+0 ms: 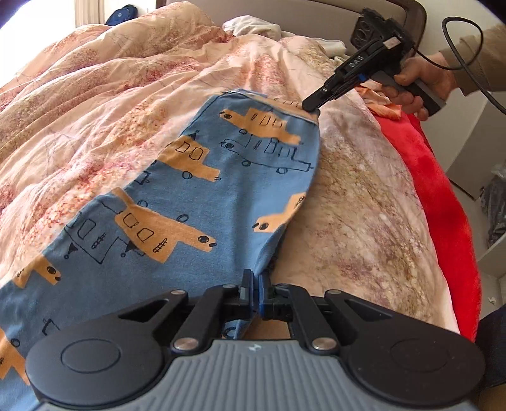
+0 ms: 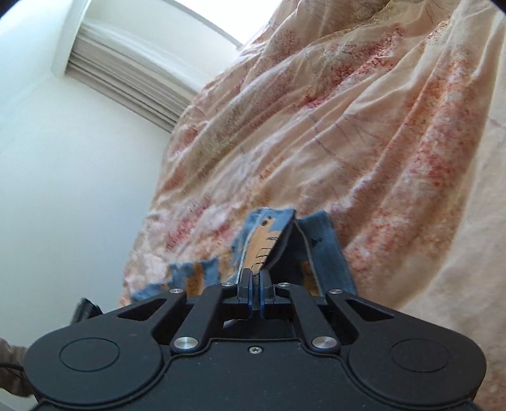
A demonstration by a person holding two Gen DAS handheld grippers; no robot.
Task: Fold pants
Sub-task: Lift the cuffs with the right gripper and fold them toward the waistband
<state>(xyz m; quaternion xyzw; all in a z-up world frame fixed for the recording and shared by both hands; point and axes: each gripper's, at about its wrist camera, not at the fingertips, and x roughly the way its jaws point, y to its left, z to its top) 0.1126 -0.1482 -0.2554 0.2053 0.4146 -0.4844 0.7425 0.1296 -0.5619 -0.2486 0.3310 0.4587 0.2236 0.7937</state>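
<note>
Pants (image 1: pixel 202 196): blue, printed with orange vehicles, spread lengthwise over the duvet (image 1: pixel 104 104) on the bed, one end near the left wrist camera, the other end toward the headboard (image 1: pixel 411 12). Fabric partly raised off the duvet between two grip points, not lying fully flat.

Left tongs (image 1: pixel 255 278): closed on a bunched edge of the pants at the near end; cloth seen pinched between the two blue pads and trailing below them. Right tongs (image 1: pixel 311 107): closed on the far hem of the pants, at the corner nearest the headboard; confirmed in the right wrist view, where the hem (image 2: pixel 278 234) peaks up from the shut pads. Held by a bare hand (image 1: pixel 420 85) with a cable running off behind.

Judged purpose of the hold: one edge of the garment taken at both ends so that it can be lifted and carried across in a single sweep, keeping the fold line straight. Fold judged not yet laid down.

Outward from the pants: red blanket (image 1: pixel 442 177) beyond the duvet edge on the side away from the window (image 2: pixel 177 19); white crumpled cloth (image 1: pixel 253 27) near the headboard; dark blue item (image 1: pixel 121 14) at the far corner toward the window.

Containers: none seen on the bed. White shelving (image 1: pixel 487 151) past the red blanket, holding a dark shiny bag (image 1: pixel 498 205); contents not discernible.
</note>
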